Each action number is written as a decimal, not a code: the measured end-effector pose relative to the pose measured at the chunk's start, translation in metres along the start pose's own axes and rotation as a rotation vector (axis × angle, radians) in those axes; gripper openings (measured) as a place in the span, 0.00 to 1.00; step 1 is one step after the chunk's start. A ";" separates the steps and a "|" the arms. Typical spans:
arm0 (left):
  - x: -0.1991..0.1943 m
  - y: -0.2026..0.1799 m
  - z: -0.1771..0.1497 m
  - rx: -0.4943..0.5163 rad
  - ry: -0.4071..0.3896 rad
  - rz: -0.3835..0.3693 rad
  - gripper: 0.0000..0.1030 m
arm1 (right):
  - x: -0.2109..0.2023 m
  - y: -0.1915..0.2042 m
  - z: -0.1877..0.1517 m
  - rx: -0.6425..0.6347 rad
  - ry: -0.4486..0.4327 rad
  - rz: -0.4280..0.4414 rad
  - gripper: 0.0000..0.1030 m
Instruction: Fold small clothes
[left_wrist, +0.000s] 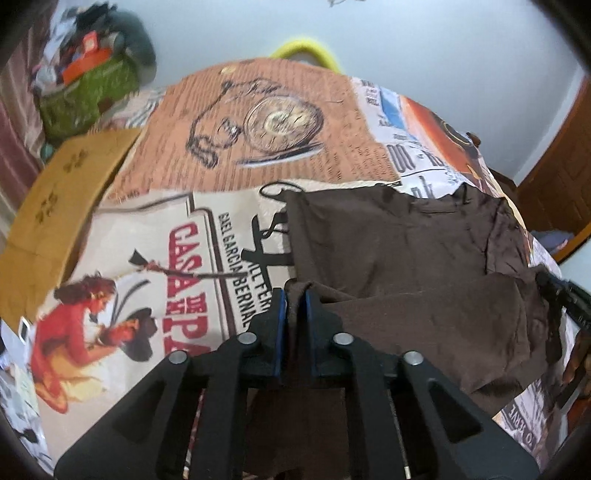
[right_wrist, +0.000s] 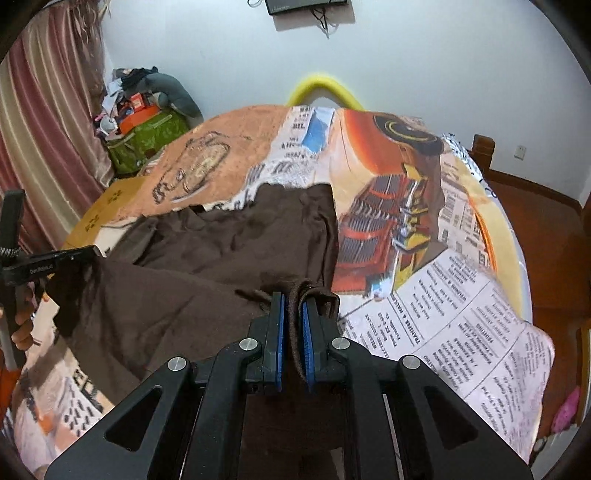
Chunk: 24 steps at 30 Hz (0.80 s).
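A dark brown garment (left_wrist: 388, 240) lies spread on a table under a printed poster-pattern cloth (left_wrist: 258, 122). Its near edge is lifted and doubled over toward the far part. My left gripper (left_wrist: 294, 295) is shut on a bunched fold at the garment's near left corner. In the right wrist view the same garment (right_wrist: 229, 240) fills the middle. My right gripper (right_wrist: 293, 299) is shut on a gathered fold at its near right corner. The lifted edge stretches between the two grippers. A person's hand (right_wrist: 20, 328) holds the left tool at the frame's left edge.
A cardboard box (left_wrist: 55, 192) sits at the table's left side. A green bag (right_wrist: 147, 136) piled with clutter stands by the striped curtain (right_wrist: 37, 110). A yellow curved bar (right_wrist: 325, 86) rises behind the table. The table edge (right_wrist: 524, 280) drops to a wooden floor on the right.
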<state>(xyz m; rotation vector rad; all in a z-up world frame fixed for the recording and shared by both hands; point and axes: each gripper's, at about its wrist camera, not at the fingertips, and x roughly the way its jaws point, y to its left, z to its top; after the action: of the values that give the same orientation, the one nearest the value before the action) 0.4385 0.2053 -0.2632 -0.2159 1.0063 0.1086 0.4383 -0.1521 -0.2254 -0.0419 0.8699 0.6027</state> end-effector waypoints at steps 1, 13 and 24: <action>-0.001 0.002 0.000 -0.009 0.005 0.001 0.23 | 0.002 0.000 -0.001 -0.001 0.010 -0.003 0.13; -0.048 0.027 -0.020 0.004 -0.034 0.009 0.62 | -0.040 -0.014 -0.013 0.042 0.002 0.013 0.36; -0.019 0.026 -0.049 -0.024 0.055 -0.006 0.37 | -0.027 -0.025 -0.037 0.123 0.036 0.026 0.36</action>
<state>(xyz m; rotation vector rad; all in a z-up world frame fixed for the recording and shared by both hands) 0.3827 0.2193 -0.2757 -0.2453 1.0592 0.1096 0.4115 -0.1957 -0.2353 0.0705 0.9418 0.5733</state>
